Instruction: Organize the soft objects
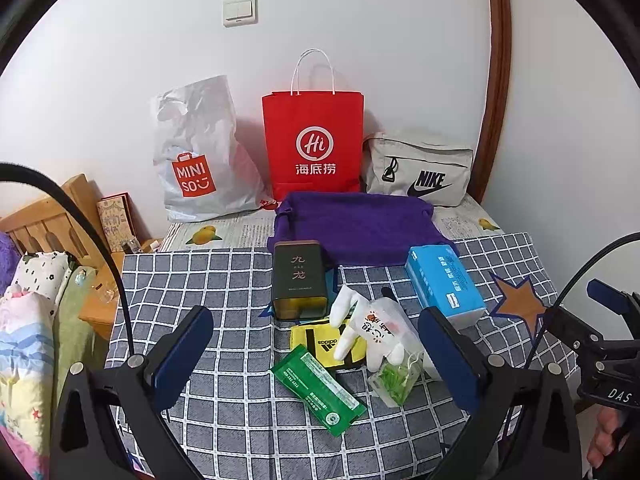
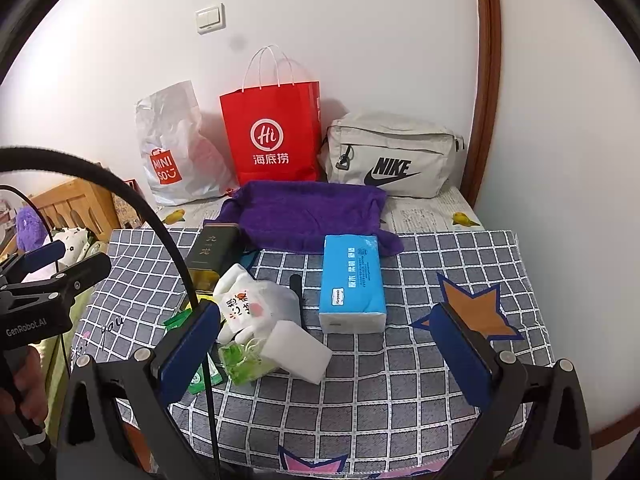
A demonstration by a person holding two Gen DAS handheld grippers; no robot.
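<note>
Hovering with their blue pads spread wide and holding nothing, the left gripper (image 1: 316, 354) and right gripper (image 2: 336, 344) frame a checked cloth (image 2: 420, 392) strewn with soft goods. At centre of the left view lie a white plush glove (image 1: 374, 330), a yellow Adidas pouch (image 1: 316, 344), a green packet (image 1: 320, 390) and a clear sachet (image 1: 396, 380) of green items, its contents hard to make out. The right view's near finger hides most of that packet and pouch, yet shows a white sponge block (image 2: 298, 350) barely visible opposite. A blue tissue pack (image 2: 352, 282) sits right of centre, touching the purple towel (image 2: 312, 214) behind it.
</note>
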